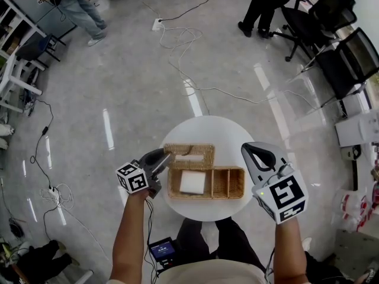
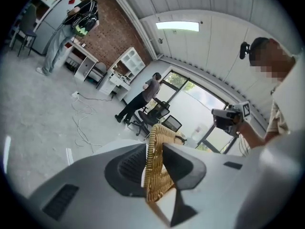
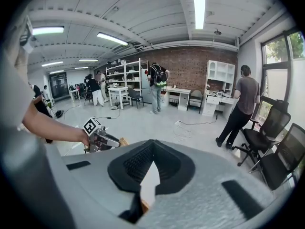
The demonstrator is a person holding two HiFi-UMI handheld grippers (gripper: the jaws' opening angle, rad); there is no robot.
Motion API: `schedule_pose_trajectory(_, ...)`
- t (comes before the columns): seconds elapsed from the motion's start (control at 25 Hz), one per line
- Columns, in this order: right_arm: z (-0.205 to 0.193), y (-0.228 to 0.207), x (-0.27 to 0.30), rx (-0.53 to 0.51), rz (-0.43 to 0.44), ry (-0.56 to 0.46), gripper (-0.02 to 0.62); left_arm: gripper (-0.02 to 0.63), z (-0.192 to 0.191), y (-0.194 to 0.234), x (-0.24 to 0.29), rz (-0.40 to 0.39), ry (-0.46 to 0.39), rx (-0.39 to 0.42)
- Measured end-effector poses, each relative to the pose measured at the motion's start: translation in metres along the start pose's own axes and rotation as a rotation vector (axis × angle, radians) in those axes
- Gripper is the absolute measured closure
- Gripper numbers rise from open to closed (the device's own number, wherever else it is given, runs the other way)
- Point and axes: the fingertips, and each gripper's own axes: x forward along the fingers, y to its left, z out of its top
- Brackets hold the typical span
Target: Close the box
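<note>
The wicker box (image 1: 228,183) sits open on a round white table (image 1: 207,129), which reaches out past the box on every side. The box's left compartment holds a flat white square (image 1: 193,182). The narrower compartments to the right of it look bare, as far as we can make out.

The wicker lid (image 1: 204,152) is not on the box. It lies flipped back along the box's far long side and spans only the left part of the box, with a pale patch on its upward face.

The left gripper (image 1: 164,160) is at the box's far left corner, where the lid's left edge is. In the left gripper view a woven panel stands on edge between the two dark pads, and both pads press on it, so this claw is clamped on the lid.

The right gripper (image 1: 256,152) is held just off the box's right end and above it, not touching the box. Its own view shows the pad tips meeting, with only a sliver of white table seen through the gap behind them. The claw is closed on nothing.

Beyond the box's far side, out on the grey floor, white cables (image 1: 177,46) trail about. Two people stand well away from the box, and black office chairs (image 1: 331,34) are far off to its right.
</note>
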Motion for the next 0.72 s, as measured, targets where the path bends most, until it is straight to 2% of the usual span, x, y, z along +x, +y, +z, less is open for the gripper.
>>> schedule_pose_trajectory(0.28,-0.004,0.0,-0.005,-0.011,-0.012,0.008,0.601,0.515,0.002,-0.014,-0.011,0.034,0.044,0.262)
schedule_pose_trajectory(0.48,-0.006,0.003,-0.014,-0.006,-0.015,0.02,0.601,0.523,-0.001,-0.027,-0.025,0.048,0.054,0.361)
schedule_pose_trajectory(0.72,-0.014,0.008,-0.026,-0.019,-0.018,0.018,0.601,0.523,-0.013,-0.045,-0.035,0.065,0.089,0.438)
